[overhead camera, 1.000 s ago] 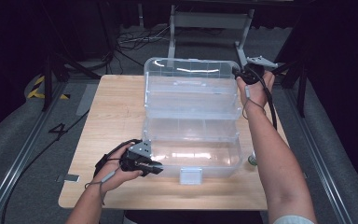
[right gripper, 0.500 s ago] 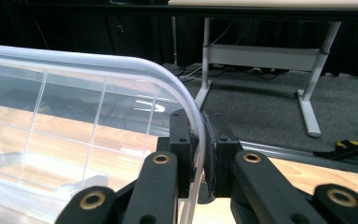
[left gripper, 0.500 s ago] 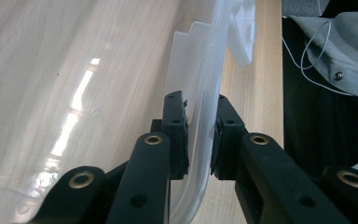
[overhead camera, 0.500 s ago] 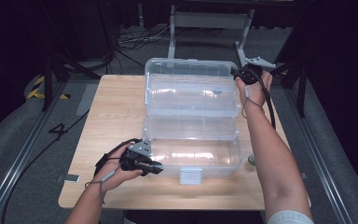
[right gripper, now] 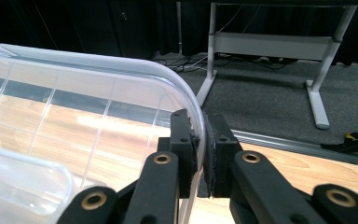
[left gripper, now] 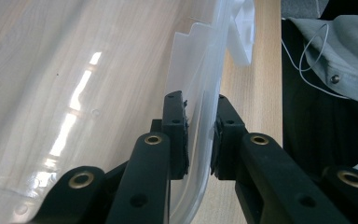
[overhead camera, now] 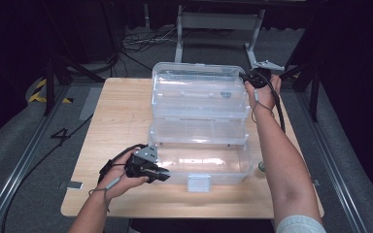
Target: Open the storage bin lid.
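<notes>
Clear plastic box (overhead camera: 199, 160) sits mid-table (overhead camera: 116, 121), lid (overhead camera: 199, 90) hinged open at the back; left gripper (overhead camera: 161, 174) pinches front wall nr corner, right gripper (overhead camera: 245, 76) pinches lid rim; swing lid w/ slow arc, keeping base pinned.

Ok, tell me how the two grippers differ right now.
The left gripper sits at the box's near left corner, close to the person; the right gripper is at the raised lid's far right corner. The left clamps the box's wall, the right the lid's curved rim. The left's jaws point right, the right's left. Both are black, hand-held and shut on clear plastic.
</notes>
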Action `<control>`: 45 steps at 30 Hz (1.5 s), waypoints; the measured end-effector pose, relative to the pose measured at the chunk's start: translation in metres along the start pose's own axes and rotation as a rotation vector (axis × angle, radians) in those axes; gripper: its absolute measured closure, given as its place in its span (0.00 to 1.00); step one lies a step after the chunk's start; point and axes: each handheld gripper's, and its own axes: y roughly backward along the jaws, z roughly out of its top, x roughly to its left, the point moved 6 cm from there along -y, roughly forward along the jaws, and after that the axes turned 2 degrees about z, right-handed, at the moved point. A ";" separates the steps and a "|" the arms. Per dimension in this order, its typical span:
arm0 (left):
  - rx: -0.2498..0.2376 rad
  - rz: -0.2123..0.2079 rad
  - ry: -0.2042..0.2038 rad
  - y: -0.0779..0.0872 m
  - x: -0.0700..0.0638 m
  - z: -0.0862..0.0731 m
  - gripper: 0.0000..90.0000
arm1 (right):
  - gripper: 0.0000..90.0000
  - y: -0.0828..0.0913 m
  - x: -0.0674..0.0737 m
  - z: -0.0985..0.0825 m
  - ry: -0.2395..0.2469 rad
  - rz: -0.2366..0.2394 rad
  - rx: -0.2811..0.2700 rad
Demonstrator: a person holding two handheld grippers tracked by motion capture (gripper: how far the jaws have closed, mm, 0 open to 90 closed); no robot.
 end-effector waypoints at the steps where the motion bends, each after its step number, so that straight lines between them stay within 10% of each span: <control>1: 0.001 -0.001 0.001 0.000 0.000 0.000 0.88 | 0.94 -0.001 0.000 0.000 -0.004 0.002 0.002; 45: -0.012 -0.004 0.011 0.000 0.000 0.000 0.88 | 0.93 -0.028 -0.013 -0.025 -0.103 0.079 0.062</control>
